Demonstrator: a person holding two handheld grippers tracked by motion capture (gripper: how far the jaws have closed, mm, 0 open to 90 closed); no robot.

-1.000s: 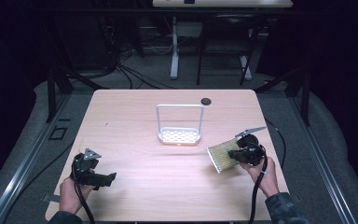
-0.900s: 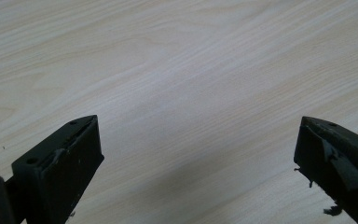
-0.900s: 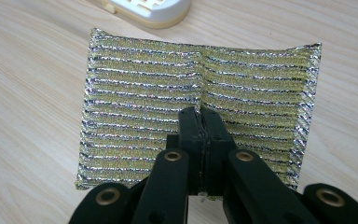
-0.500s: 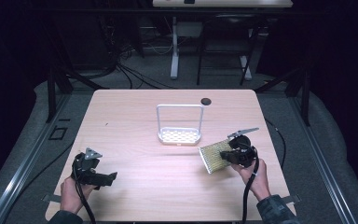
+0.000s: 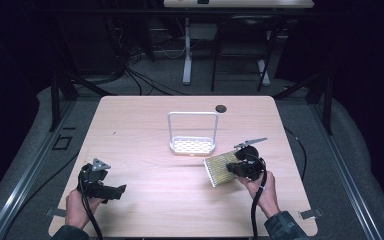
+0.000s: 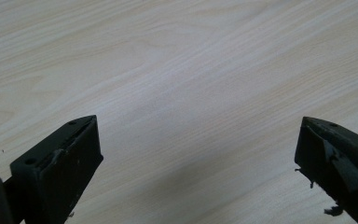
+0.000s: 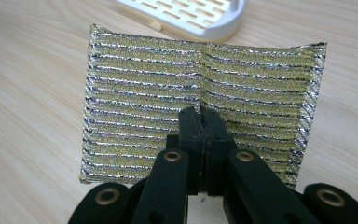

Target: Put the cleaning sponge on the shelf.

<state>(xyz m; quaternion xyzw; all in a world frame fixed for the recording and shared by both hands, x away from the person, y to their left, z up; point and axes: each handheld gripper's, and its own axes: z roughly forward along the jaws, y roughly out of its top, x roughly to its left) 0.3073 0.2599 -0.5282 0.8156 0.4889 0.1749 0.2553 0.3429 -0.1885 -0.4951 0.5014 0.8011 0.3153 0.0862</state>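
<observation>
Gold scourer [image 7: 200,98] crease at claw [image 7: 201,112]

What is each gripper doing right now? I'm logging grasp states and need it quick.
Left gripper: open, empty, over bare table.
Right gripper: shut on the scouring pad, pinching its edge.

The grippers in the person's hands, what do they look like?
Both are black. The left gripper has a small grey three-cornered plate on top and a black cable trailing back past the hand. Seen close, it has thick, blocky black jaws, a bit scuffed. The right gripper has black arms joined with round brass-coloured rivets, and a black cable too. The person wears a dark sleeve on the right arm.
</observation>
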